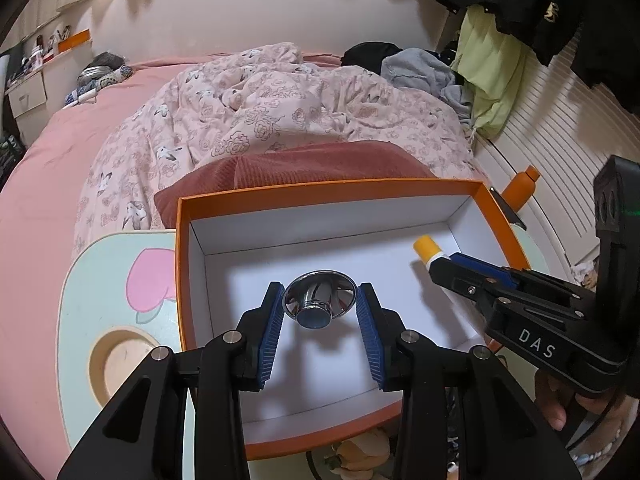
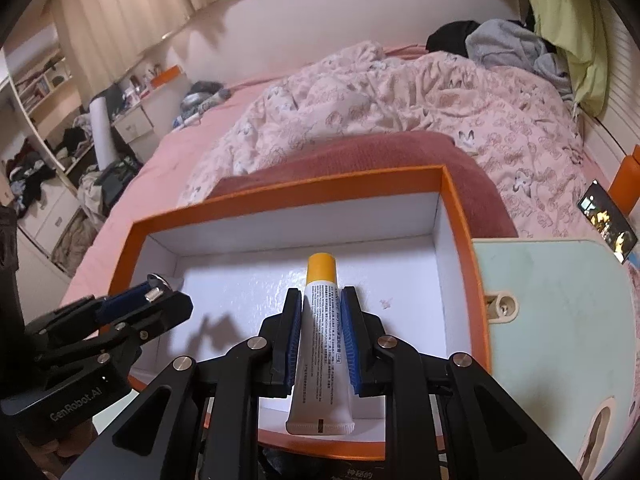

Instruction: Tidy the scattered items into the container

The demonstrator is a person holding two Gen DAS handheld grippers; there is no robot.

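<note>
The orange box [image 1: 182, 272] with a white inside sits on a pale green bench [image 1: 96, 288], its far edge against a bed [image 1: 60, 152] with a pink flowered quilt [image 1: 280, 108]; both grippers reach into the box from the near side. The left gripper [image 1: 320, 300] has its jaws partly open; a shiny metal knob [image 1: 320, 298] lies on the box floor between the 2 blue pads [image 1: 272, 324], small gaps showing on either side, so nothing grips it. To the right, the right gripper [image 2: 323, 328] has its jaws nearly closed on a white tube [image 2: 320, 344] with a yellow cap [image 2: 321, 266]; the tube runs along the jaws, cap pointing to the far wall, its crimped end at the near rim. A phone [image 2: 608, 226] lies at the bench's far right.
</note>
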